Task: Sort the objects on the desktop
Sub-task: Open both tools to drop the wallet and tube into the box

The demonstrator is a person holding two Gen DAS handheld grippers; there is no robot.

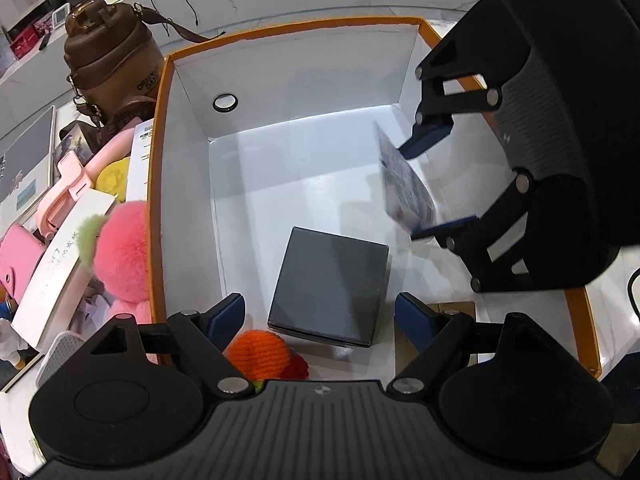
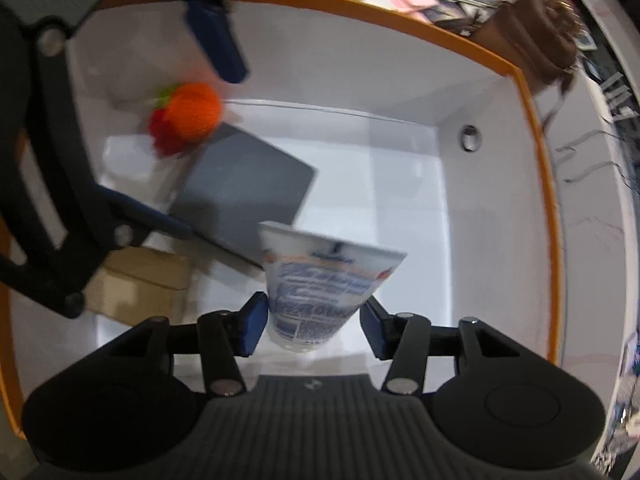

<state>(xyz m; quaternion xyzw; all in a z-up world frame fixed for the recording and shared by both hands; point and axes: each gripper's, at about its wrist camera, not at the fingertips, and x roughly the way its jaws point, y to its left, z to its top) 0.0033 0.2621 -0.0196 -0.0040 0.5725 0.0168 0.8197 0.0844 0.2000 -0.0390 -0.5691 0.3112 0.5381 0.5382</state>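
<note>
Two handheld grippers worked over a white box with an orange rim point(image 1: 160, 168). At the far left, outside the box, lay unsorted clutter: a brown bag point(image 1: 108, 44), a pink plush toy point(image 1: 120, 240) and a white carton point(image 1: 64, 256). Inside, near the left wall, an orange knitted toy point(image 1: 260, 350) sat beside a grey square box point(image 1: 330, 290), which lay flat on the floor of the box.

The left gripper point(image 1: 320, 316) hovered above that grey box with its jaws spread wide, gripping nothing.

To the right, the right gripper point(image 2: 314, 322) was inside the white box with a printed tube point(image 2: 320, 292) standing between its blue pads point(image 2: 254, 326). The left pad looked to touch the tube; a small gap showed at the right pad, so the jaws appeared to be parting, and motion blur made firm contact hard to confirm. The tube's wide crimped end pointed away from the gripper, its narrow end nearest the palm.

The step in hand seemed to be dropping the tube into the box. Done well, it would be released low, over the bare floor right of the grey box, then the gripper lifted straight out, clear of the orange rim and the left gripper.
</note>
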